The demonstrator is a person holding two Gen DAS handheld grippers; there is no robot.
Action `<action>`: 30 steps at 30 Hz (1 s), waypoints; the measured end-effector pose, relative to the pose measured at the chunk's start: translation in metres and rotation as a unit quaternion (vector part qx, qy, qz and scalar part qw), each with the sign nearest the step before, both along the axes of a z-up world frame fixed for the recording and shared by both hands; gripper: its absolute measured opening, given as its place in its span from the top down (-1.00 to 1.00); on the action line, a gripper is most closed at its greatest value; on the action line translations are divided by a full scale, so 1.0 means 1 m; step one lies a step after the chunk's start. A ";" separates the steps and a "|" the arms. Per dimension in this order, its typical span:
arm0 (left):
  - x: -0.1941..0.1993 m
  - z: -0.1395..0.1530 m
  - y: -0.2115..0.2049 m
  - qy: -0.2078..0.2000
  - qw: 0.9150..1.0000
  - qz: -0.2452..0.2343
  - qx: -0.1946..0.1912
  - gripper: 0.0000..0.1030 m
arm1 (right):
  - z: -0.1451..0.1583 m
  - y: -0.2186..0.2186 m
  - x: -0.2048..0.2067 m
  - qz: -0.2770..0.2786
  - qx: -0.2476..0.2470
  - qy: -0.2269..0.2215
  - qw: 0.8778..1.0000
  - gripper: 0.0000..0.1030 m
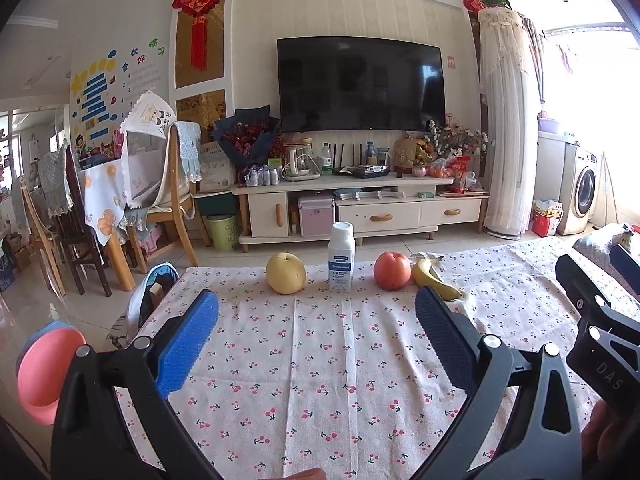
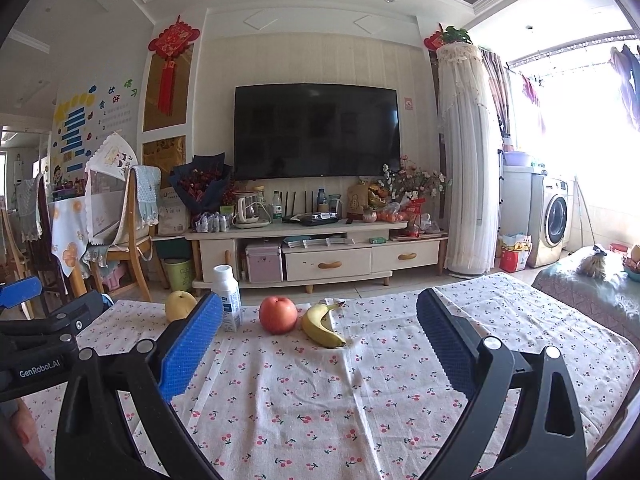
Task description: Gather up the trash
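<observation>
A white plastic bottle stands upright at the far edge of the cherry-print tablecloth, between a yellow pear and a red apple; a banana lies right of the apple. My left gripper is open and empty, well short of the row. In the right wrist view the bottle, pear, apple and banana show at the far edge. My right gripper is open and empty, also short of them.
A small bin with a blue-white liner stands by the table's left side, next to a pink stool. Chairs and a dining table stand at left. A TV cabinet and a green bin stand behind. A sofa is at right.
</observation>
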State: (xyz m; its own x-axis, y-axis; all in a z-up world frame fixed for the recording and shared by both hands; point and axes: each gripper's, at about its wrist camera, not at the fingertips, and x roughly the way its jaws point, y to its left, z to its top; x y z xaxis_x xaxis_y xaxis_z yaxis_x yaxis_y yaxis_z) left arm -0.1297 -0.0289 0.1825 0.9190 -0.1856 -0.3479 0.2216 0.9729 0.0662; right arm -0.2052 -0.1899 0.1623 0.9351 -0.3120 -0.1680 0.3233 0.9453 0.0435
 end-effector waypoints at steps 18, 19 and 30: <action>0.003 -0.002 0.005 0.002 1.000 0.003 -0.012 -0.92 | 0.001 0.004 0.000 0.009 -0.018 0.001 1.000 -0.87; 0.003 -0.002 0.005 0.002 1.000 0.003 -0.012 -0.92 | 0.001 0.005 0.000 0.010 -0.019 0.002 1.000 -0.87; 0.004 -0.003 0.006 0.001 1.000 0.003 -0.012 -0.92 | -0.005 0.010 0.007 0.016 -0.030 0.010 0.999 -0.87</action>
